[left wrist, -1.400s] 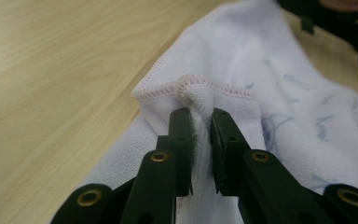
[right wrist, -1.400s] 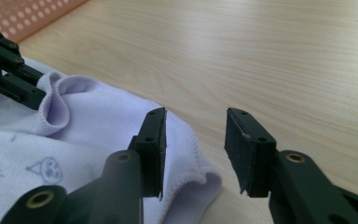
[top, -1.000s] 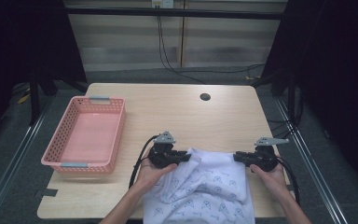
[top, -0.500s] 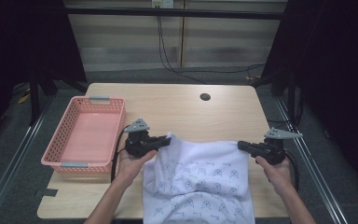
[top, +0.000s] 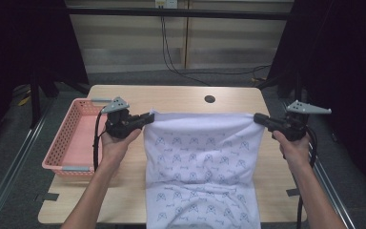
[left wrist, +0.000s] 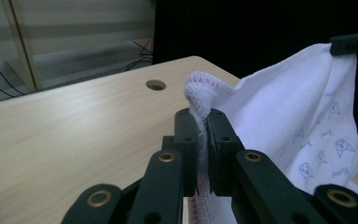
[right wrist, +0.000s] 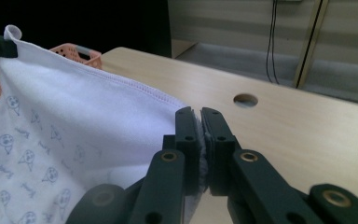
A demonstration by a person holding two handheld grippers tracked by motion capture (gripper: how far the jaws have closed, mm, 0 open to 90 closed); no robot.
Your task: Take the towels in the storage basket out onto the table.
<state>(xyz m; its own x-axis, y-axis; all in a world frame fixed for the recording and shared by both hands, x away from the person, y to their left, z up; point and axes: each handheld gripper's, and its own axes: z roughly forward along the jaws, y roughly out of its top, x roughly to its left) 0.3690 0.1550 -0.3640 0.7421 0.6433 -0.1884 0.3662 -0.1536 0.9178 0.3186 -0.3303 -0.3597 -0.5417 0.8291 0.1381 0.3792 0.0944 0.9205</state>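
The pale wooden table [top: 181,102] with rounded corners takes up most of the scene, a small round hole [top: 209,99] near its far edge. Over its middle hangs the white cloth printed with small blue-grey figures [top: 200,167], stretched by its two upper corners and lifted off the tabletop there, its lower part draping down over the near edge of the table. The prints look like little drawings with tiny words beneath them, but the lettering is too small to read; I see no brand or label anywhere.

To the left of the cloth, on the table's left side, sits a pink plastic basket with a perforated wall and grey handles [top: 71,143], just beside the person's left hand and not touching the cloth.

The left gripper [top: 148,117], black with a grey three-cornered plate on top, is clamped on the cloth's upper left corner; in the left gripper view its jaws press on the folded, stitched hem. The right gripper [top: 257,117] is closed on the upper right corner in the same way, the fabric pinched flat between its jaws.

A black cable [top: 95,143] loops down from the left gripper beside the basket.
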